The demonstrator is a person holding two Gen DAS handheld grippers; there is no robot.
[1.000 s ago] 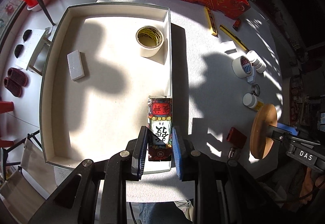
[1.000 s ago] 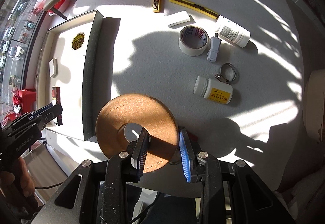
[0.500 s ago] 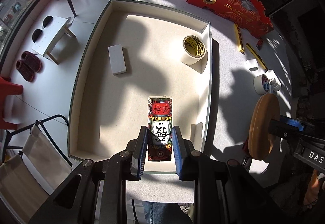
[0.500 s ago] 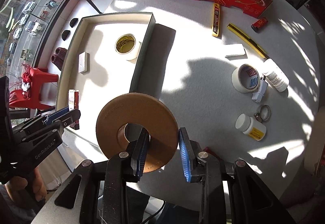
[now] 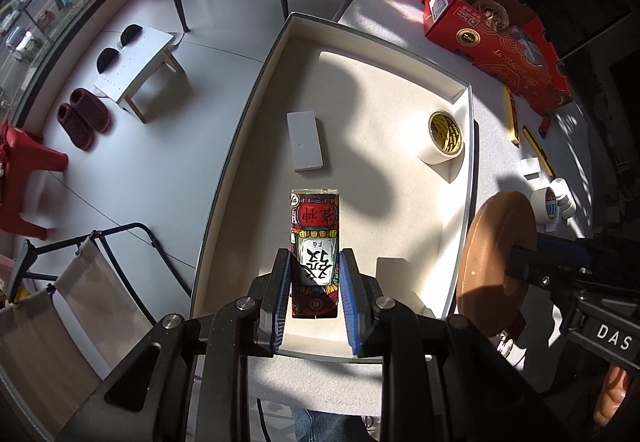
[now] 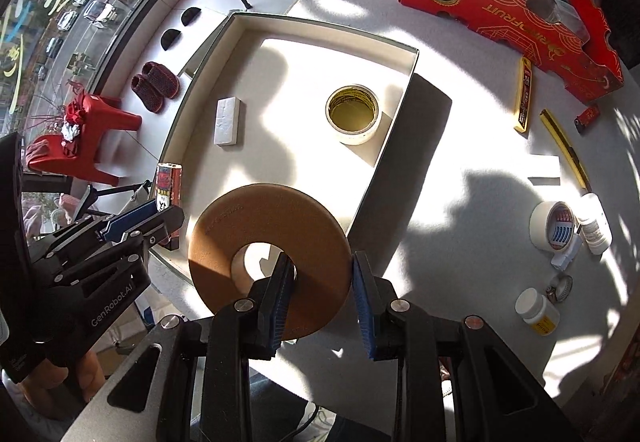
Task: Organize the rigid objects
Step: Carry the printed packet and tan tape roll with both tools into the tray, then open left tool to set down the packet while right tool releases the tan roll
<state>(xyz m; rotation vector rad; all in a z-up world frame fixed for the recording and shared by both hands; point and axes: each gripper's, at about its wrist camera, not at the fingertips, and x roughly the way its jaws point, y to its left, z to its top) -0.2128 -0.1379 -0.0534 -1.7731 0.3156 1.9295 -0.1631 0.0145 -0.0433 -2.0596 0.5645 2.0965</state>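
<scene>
showing bottles [image 6: 538, 312] right-wrist only

Print on the two white bottles [image 6: 538, 312] too small to read.

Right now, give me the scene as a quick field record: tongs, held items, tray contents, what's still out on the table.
left tongs: shut on printed box, above tray
right tongs: shut on brown ring, over tray's near edge
tray: holds yellow-core tape roll and white block
on table: tape roll, two white bottles, hose clamp, yellow sticks, white block, red carton
</scene>
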